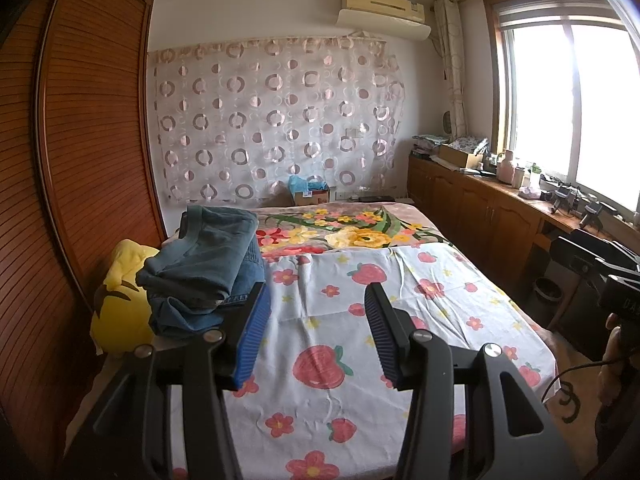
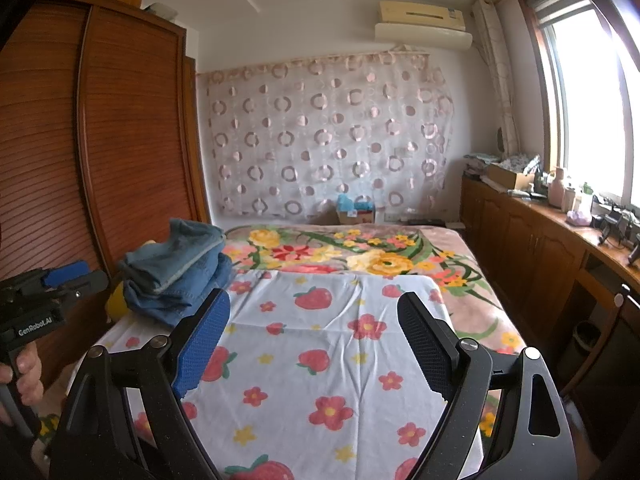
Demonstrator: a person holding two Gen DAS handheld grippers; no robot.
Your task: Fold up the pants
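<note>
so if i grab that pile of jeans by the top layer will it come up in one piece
Probably not. The pile of jeans is loosely stacked soft denim, so the top layer would likely peel off and droop. It looks bulky, probably heavy for cloth. Pushed, it may slump toward the yellow plush at the bed's edge.

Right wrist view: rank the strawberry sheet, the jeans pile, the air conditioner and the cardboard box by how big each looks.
1. strawberry sheet
2. jeans pile
3. air conditioner, close to the jeans pile in looks, and it hangs much farther away
4. cardboard box, smallest, also far off
</note>
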